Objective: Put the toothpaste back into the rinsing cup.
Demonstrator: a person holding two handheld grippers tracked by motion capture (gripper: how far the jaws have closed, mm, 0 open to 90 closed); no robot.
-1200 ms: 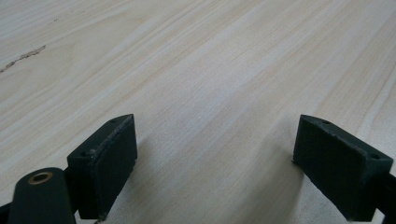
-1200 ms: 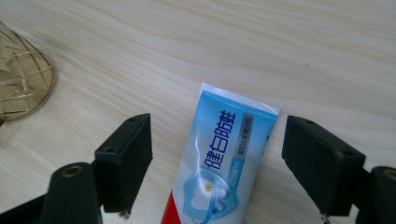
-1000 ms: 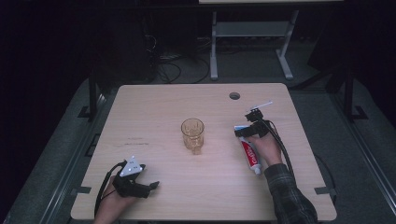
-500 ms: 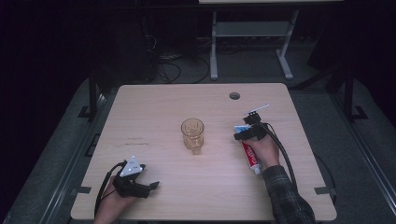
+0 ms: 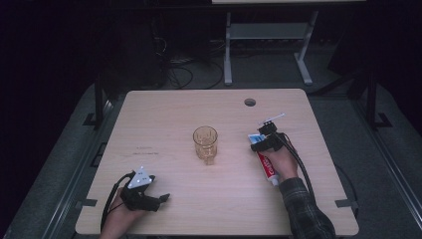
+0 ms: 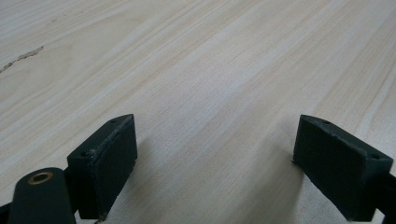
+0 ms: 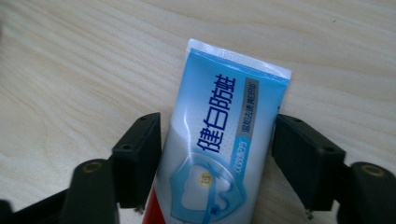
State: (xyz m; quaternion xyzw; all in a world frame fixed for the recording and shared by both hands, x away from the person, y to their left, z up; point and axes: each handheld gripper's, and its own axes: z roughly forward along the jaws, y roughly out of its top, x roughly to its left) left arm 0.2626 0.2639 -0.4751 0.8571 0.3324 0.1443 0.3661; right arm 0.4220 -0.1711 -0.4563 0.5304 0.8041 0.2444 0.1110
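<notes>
One toothpaste tube (image 7: 219, 140) lies flat on the desk (image 5: 164, 114), near the right edge and about halfway between the far and near edges. Its flat crimped end is blue and white with dark blue Chinese lettering and a tooth emblem; in the high view the tube (image 5: 266, 164) turns red and white toward the person, with a small white cap at its near end. The right gripper (image 7: 217, 154) straddles the blue end, one black jaw on each side. Its jaws have just been closing with the tube between them; both now sit against the tube's sides, though whether they press cannot be told. In the high view this gripper (image 5: 263, 142) reaches from the right hand (image 5: 283, 162), whose plaid sleeve (image 5: 303, 209) enters at the near right corner.

One amber glass mug (image 5: 205, 143) stands upright at the desk's middle, well apart from the tube, with bare wood between them. One round cable hole (image 5: 250, 102) sits near the far edge.

The left gripper (image 6: 215, 154) rests at the near left corner, jaws spread wide over bare wood, grasping nothing.
</notes>
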